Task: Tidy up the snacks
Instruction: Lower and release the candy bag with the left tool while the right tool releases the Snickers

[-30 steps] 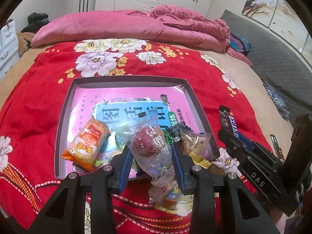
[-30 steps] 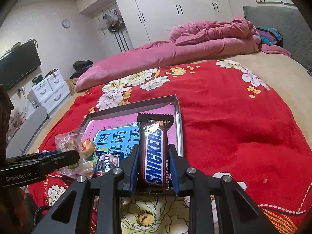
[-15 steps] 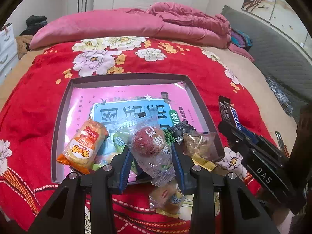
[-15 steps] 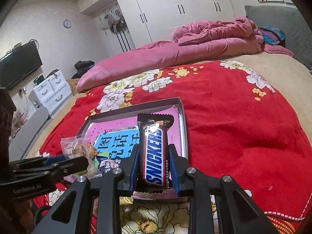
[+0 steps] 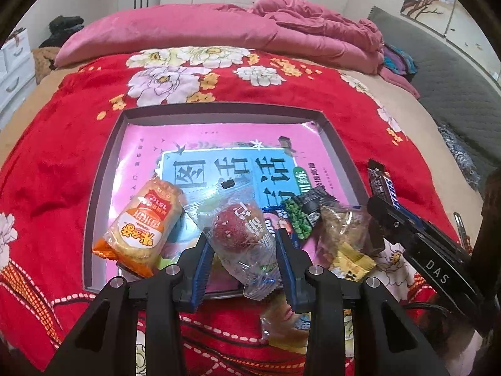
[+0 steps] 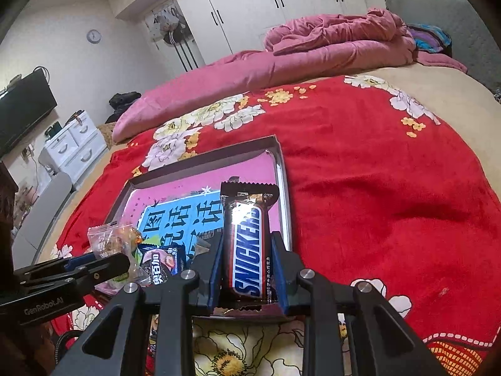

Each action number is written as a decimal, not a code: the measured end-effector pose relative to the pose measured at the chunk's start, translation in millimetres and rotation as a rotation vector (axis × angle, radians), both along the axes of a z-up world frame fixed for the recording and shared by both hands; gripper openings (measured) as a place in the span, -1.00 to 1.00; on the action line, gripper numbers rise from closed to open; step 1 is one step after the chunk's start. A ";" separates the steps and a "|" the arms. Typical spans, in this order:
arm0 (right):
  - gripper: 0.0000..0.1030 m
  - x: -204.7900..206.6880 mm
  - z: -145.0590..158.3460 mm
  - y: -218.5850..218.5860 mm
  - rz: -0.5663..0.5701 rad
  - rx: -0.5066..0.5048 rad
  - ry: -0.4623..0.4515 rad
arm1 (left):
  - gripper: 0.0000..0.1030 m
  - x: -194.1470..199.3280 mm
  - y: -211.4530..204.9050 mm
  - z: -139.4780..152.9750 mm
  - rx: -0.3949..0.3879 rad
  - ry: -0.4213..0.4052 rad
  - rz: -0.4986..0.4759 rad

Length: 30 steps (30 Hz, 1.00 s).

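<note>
A shallow box with a pink and blue printed floor lies on the red flowered bedspread. My left gripper is shut on a clear packet holding a round red snack, held over the box's near edge. Inside the box lie an orange cracker pack, a green pea packet and a clear packet of brown pieces. My right gripper is shut on a Snickers bar, upright over the box's near right corner; it also shows at the right as the right gripper.
A yellow candy and another clear packet lie on the bedspread at the box's near edge. A pink quilt is heaped at the far end of the bed. White drawers and a television stand to the left.
The left gripper has sunk slightly towards the box with its packet, so the box looks larger. The right gripper keeps its hold on the bar and has barely moved.
</note>
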State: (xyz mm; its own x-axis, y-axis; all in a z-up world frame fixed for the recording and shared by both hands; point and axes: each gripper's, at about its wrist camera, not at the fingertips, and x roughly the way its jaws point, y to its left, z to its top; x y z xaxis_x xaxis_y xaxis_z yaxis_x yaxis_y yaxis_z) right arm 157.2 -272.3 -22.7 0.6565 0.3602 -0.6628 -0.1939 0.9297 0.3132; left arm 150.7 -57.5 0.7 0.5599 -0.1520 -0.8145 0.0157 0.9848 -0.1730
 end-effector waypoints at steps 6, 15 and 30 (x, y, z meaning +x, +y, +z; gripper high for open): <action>-0.45 2.7 -5.1 0.9 0.002 0.001 0.020 | -0.22 2.3 1.6 -3.9 -0.005 0.002 0.005; -0.45 8.7 -14.0 5.7 0.020 0.013 0.045 | -0.22 5.6 3.1 -9.9 -0.016 0.006 0.008; -0.44 17.6 -22.9 15.0 0.046 0.021 0.066 | -0.22 6.7 3.9 -13.1 -0.033 -0.001 0.012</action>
State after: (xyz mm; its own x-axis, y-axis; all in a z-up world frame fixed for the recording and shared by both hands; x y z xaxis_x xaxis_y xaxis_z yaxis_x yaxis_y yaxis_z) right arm 174.8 -257.3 -45.7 0.5939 0.4033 -0.6962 -0.2142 0.9133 0.3464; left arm 157.3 -53.6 -12.4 0.5627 -0.1722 -0.8085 0.0044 0.9787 -0.2053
